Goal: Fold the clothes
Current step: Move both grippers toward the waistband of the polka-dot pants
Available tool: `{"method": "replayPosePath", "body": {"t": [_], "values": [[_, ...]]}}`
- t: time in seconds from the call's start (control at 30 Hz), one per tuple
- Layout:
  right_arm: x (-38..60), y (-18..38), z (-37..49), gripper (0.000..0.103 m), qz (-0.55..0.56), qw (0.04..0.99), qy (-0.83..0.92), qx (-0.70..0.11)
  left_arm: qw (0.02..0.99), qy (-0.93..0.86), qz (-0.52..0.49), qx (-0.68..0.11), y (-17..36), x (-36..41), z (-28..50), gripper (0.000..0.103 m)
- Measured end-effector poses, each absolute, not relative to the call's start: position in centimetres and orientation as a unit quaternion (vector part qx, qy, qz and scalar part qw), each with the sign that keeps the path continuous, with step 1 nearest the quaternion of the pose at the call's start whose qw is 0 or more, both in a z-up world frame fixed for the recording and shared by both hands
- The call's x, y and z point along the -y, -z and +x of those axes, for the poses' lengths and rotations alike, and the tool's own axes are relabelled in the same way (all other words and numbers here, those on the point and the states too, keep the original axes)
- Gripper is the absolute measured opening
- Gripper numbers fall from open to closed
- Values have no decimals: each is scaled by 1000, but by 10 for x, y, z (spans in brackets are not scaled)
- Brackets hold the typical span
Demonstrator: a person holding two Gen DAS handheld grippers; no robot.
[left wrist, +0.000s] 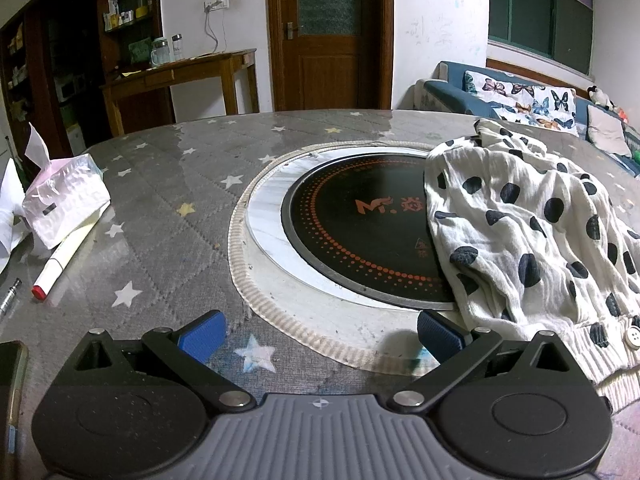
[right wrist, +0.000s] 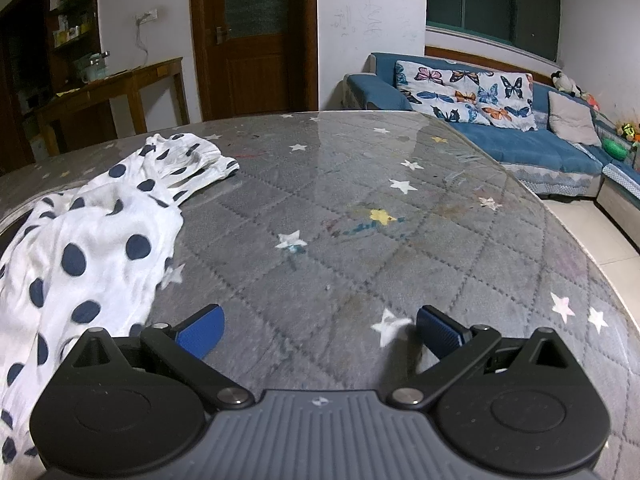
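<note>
While the white top with dark blue dots (left wrist: 532, 236) lies crumpled on the round table (left wrist: 168, 208), both grippers sit low over the table and hold nothing. From the left wrist camera, the left gripper (left wrist: 322, 336) has its jaws wide apart, with blue pads (left wrist: 202, 334) on the fingers. It sits just beside the top's striped hem, where a white button (left wrist: 634, 337) shows. Part of the top covers the right side of the black round cooktop (left wrist: 360, 240) set in the middle of the table. A tissue pack (left wrist: 66, 200) and a marker with a red cap (left wrist: 64, 260) lie far to the left. From the right wrist camera, the right gripper (right wrist: 320, 334) is wide open too, over the bare grey cover with stars. The dotted top (right wrist: 88, 248) lies to its left, near the left finger. A blue sofa (right wrist: 520, 148) with a butterfly cushion (right wrist: 468, 96) stands behind the table.
</note>
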State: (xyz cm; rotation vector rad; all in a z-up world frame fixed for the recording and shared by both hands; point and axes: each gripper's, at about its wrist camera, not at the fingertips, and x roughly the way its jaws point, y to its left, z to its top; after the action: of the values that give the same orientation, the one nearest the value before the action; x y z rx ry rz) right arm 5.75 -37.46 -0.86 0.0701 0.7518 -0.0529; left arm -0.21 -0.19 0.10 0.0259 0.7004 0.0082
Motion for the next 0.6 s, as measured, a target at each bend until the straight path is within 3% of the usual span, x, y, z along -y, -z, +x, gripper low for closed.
{"method": "replayPosePath", "body": {"t": [0.23,0.6], "values": [[375,-9,26,103,27,951,13,-308,940,0,18,-342,-6,13,-14,103],[327,-21,-34,103,3,960,1,-281,941,14,14,-338,-16,35,-38,103]]}}
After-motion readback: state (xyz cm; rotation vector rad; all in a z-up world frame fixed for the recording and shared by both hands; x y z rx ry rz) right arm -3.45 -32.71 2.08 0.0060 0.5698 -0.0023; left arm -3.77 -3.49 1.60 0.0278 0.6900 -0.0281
